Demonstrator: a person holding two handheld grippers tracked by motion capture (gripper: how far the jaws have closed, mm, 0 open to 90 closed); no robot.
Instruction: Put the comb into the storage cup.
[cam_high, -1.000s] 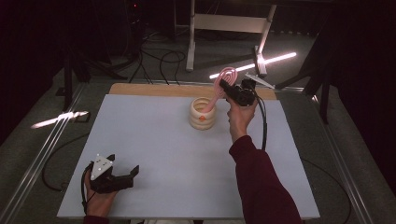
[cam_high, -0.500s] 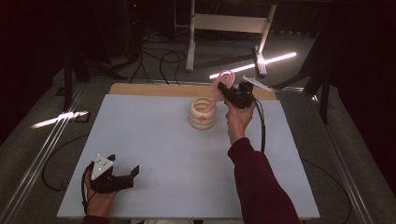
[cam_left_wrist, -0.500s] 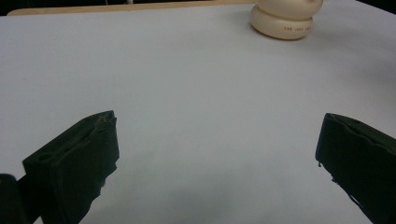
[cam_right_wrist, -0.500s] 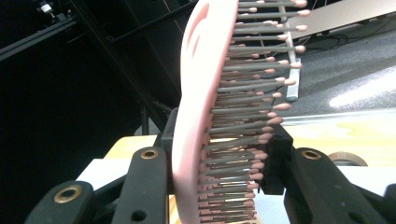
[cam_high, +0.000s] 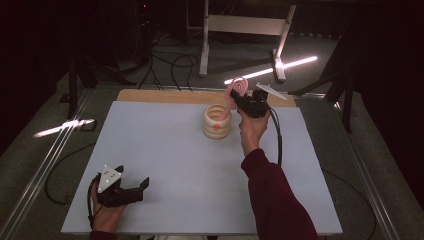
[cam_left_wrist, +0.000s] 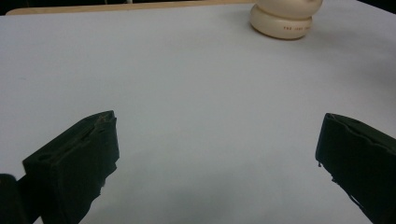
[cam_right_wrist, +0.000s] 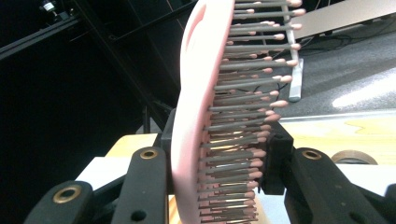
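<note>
My right gripper (cam_high: 238, 100) is shut on a pink hairbrush (cam_high: 236, 89), held upright just above and to the right of a cream ribbed holder (cam_high: 217, 121) at the table's far middle. In the right gripper view the black jaws clamp the brush (cam_right_wrist: 196, 116) from both sides, its grey bristles pointing right. Near the table's front left corner my left gripper (cam_high: 141, 190) rests in the hand, open, with nothing between its jaws. The left gripper view shows the same wide gap (cam_left_wrist: 217, 149) over bare table, with the holder (cam_left_wrist: 285, 21) far off at the top.
The pale table top (cam_high: 165, 160) has a wooden strip (cam_high: 165, 95) along its far edge. Behind it on the floor stand a white frame (cam_high: 240, 25) and loose cables (cam_high: 165, 62). Metal rails run along both sides.
The right hand has shifted the brush slightly left, toward the holder. The left hand has stayed where it was.
</note>
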